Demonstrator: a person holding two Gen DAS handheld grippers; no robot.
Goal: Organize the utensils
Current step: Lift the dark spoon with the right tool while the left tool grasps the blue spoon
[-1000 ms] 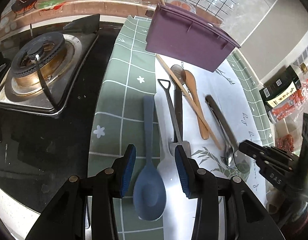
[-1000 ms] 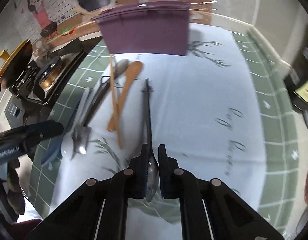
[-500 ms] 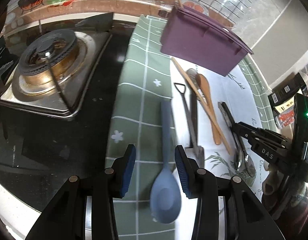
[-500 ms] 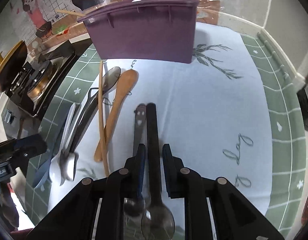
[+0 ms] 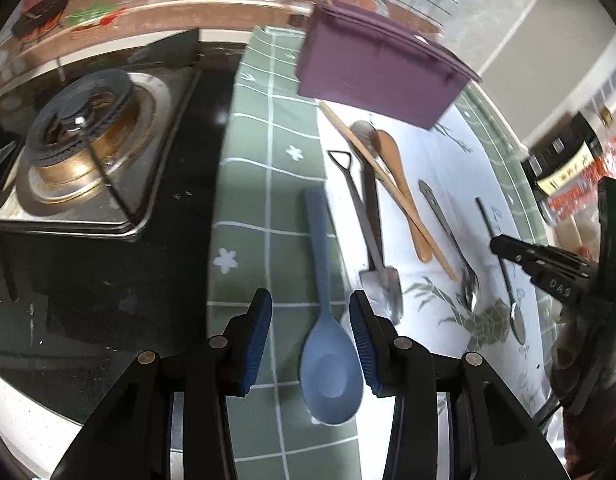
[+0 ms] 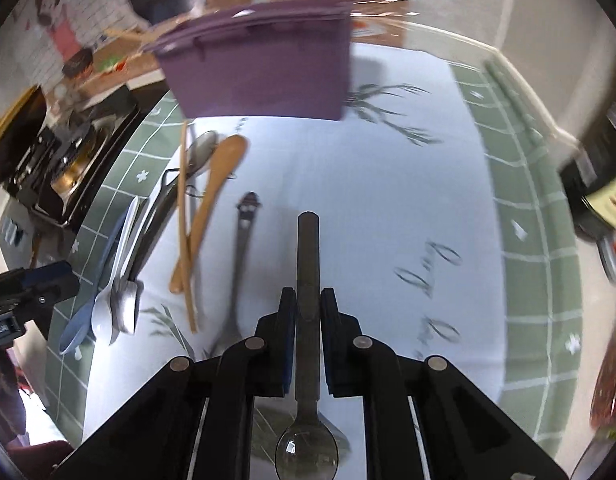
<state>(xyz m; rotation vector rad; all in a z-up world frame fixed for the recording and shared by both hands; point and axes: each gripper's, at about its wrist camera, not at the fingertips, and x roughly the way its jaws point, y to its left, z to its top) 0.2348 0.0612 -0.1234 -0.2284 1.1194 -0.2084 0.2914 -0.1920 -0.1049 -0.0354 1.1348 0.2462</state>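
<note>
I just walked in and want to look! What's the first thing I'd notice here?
Probably the dark metal spoon pinched in the right gripper, its jaws closing on the handle, above the white cloth with leaf prints. Behind it stands a big purple plastic box. At the cloth's left edge, a blue plastic spoon lies between the open left gripper's blue pads, untouched on its left side.

our left gripper [image 5: 310, 334] angled steeply down, jaws wide apart, blue pads [image 5: 257, 336] pressing on nothing, our right gripper [image 6: 308, 312] also pitched steeply down, jaws closing, clamped on a dark spoon handle [image 6: 308, 280]
</note>
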